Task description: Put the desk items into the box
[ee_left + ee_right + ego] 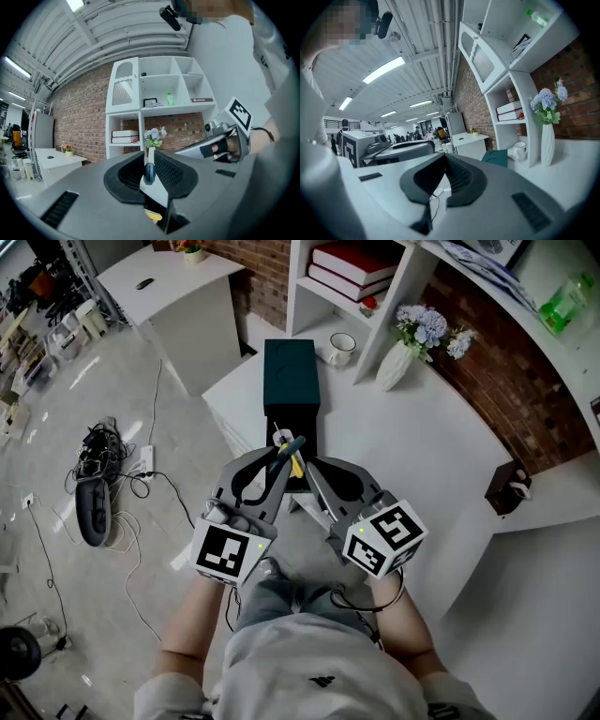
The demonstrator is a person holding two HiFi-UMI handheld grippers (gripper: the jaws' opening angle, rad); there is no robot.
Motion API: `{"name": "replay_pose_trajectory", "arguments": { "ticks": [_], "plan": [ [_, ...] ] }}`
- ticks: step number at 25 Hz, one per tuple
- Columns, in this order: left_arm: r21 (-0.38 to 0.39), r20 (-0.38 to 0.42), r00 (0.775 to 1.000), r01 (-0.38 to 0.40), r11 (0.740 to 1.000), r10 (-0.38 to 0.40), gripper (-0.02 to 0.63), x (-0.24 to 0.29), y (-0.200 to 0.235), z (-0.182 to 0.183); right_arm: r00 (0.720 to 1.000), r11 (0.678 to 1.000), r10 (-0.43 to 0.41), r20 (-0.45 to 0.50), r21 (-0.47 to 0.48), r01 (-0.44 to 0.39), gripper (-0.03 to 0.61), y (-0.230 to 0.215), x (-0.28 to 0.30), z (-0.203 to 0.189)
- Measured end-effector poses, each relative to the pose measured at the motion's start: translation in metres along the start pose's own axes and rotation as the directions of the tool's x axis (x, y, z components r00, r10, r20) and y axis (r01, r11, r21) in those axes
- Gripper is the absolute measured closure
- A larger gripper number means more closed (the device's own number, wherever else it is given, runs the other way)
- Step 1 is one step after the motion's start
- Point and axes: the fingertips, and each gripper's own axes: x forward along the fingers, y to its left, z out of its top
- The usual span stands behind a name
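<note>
A dark teal box (291, 376) stands on the white desk (412, 446) ahead of me; it also shows in the right gripper view as the teal box (497, 157) beside a mug. My left gripper (286, 448) is shut on a slim blue-and-yellow desk item (292, 454), held level just short of the box's near end. In the left gripper view, the item's rounded blue end (148, 173) sticks up between the closed left gripper (149, 165) jaws. My right gripper (306, 468) sits close beside it, shut with nothing in it; the right gripper (443, 157) jaws meet.
A white mug (341, 348) and a white vase of pale flowers (398, 362) stand by the white shelf unit with books (352, 268). A small dark object (506, 488) sits at the desk's right. Cables and a power strip (103, 465) lie on the floor at left.
</note>
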Motion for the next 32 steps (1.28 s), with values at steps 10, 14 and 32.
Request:
{"name": "replay_pose_trajectory", "arguments": {
  "ticks": [10, 14, 32],
  "plan": [
    [0.007, 0.017, 0.999, 0.042, 0.999, -0.042, 0.543, -0.015, 0.028, -0.001, 0.999, 0.999, -0.032, 0.005, -0.007, 0.032, 0.569, 0.020, 0.030, 0.001],
    [0.006, 0.027, 0.998, 0.060, 0.998, -0.060, 0.543, -0.018, 0.036, -0.002, 0.999, 0.999, -0.044, 0.008, -0.011, 0.044, 0.569, 0.025, 0.039, 0.001],
    [-0.033, 0.016, 0.998, 0.060, 0.998, -0.059, 0.543, 0.016, 0.049, -0.020, 0.998, 0.998, -0.058, -0.039, -0.005, 0.058, 0.569, -0.010, 0.055, -0.006]
  ]
}}
